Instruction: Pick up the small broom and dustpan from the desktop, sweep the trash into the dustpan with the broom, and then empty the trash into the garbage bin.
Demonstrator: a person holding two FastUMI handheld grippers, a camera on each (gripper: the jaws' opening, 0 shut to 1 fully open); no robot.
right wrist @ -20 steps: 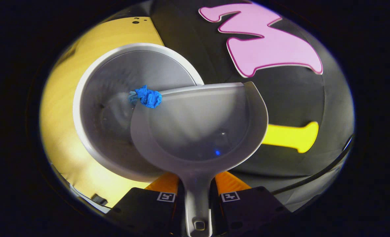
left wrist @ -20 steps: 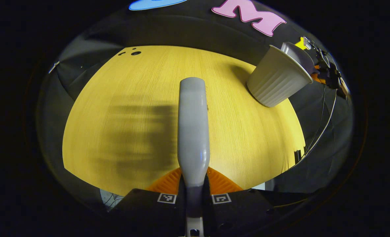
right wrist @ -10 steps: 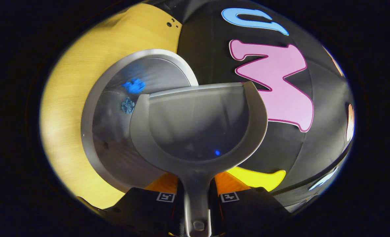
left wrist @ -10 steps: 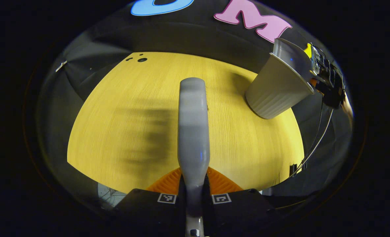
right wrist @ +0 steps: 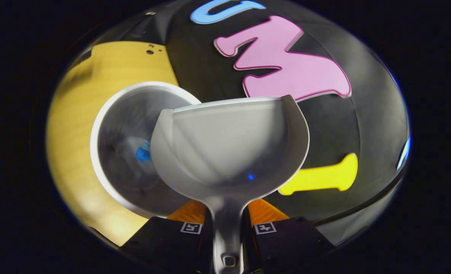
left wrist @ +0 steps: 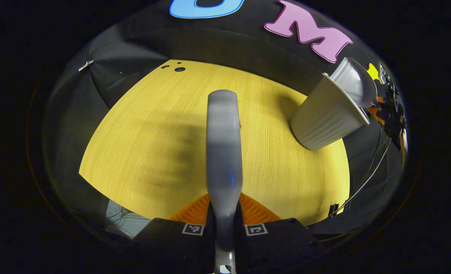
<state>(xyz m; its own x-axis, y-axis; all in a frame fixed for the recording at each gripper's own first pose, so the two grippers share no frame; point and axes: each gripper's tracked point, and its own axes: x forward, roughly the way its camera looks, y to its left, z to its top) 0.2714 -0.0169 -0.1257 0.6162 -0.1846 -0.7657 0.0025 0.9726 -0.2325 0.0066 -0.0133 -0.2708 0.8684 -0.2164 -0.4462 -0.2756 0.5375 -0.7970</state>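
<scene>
My left gripper is shut on the handle of the small grey broom, which points forward over the yellow desktop. My right gripper is shut on the handle of the grey dustpan, held over the rim of the white garbage bin. The pan's inside looks bare. A blue crumpled scrap lies at the bottom of the bin. In the left gripper view the bin stands at the table's far right with the dustpan tipped over its mouth and the right gripper behind it.
Small dark holes mark the desktop's far left corner. The table's near edge drops off to the floor at the lower left. Cables hang past the right edge. The booth's black wall rises right behind the bin.
The blue scrap slid off the dustpan's lip and dropped to the bottom of the bin. The right gripper tilted and swung the pan over the bin. The left gripper drifted slightly.
</scene>
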